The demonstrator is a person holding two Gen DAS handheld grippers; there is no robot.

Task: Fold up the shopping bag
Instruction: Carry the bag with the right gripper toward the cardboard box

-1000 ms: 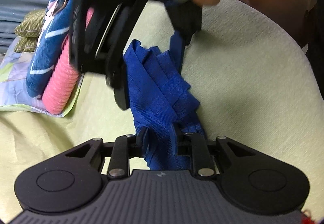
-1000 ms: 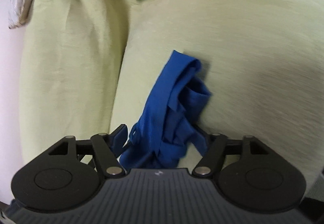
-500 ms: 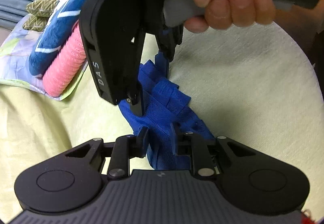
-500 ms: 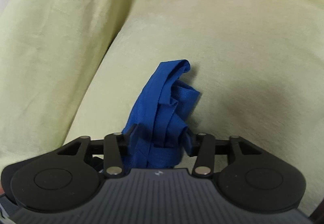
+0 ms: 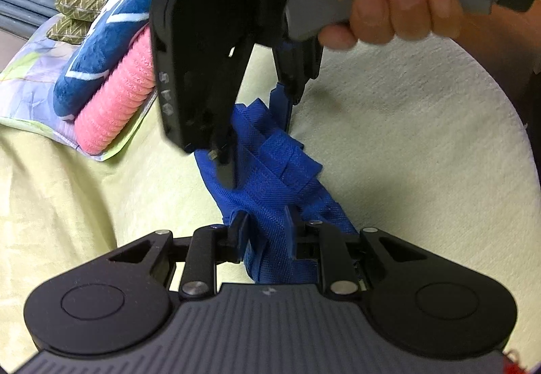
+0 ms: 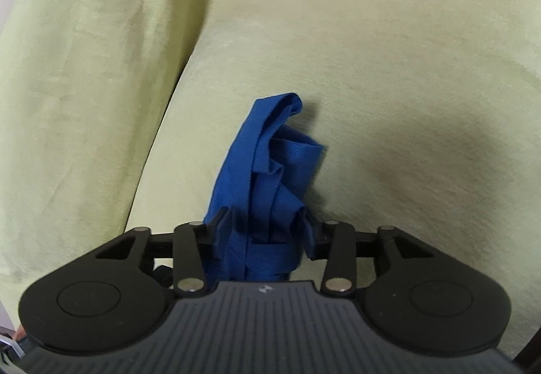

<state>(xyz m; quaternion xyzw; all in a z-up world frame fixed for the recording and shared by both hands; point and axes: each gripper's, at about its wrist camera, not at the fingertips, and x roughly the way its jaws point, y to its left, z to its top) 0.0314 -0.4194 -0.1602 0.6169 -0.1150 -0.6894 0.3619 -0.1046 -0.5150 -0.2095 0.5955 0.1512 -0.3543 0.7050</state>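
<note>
Clearly we are dealing with something light and limp: the blue shopping bag (image 5: 270, 178) is a woven, non-woven-looking fabric with a fine crosshatch grain, bunched into a narrow rope of pleats and flat straps rather than lying as a sheet. It hangs between our two tools just above a pale yellow-green cushion (image 6: 372, 76), whose cover looks soft and brushed.

Our left gripper (image 5: 265, 232) has its jaws narrowed onto one end of the bundle, the cloth filling the gap. Our right gripper (image 6: 265, 228) has just been closing and its jaws now pinch the other end, with folded strap layers squeezed between them; in the left wrist view we see it from outside, carried by a hand (image 5: 382, 2) on a grey handle.

We judge the fabric will slide little against the pads, since its weave is matte, but it holds no shape of its own, so any loose pleat will sag and spring open. The best hold, we think, is across all the layers at once near each end, keeping the stack taut.

Beyond the cushion lie a ribbed pink roll (image 5: 115, 103), a blue plush item (image 5: 101, 46) and a small olive chevron-patterned pouch (image 5: 81, 2).
</note>
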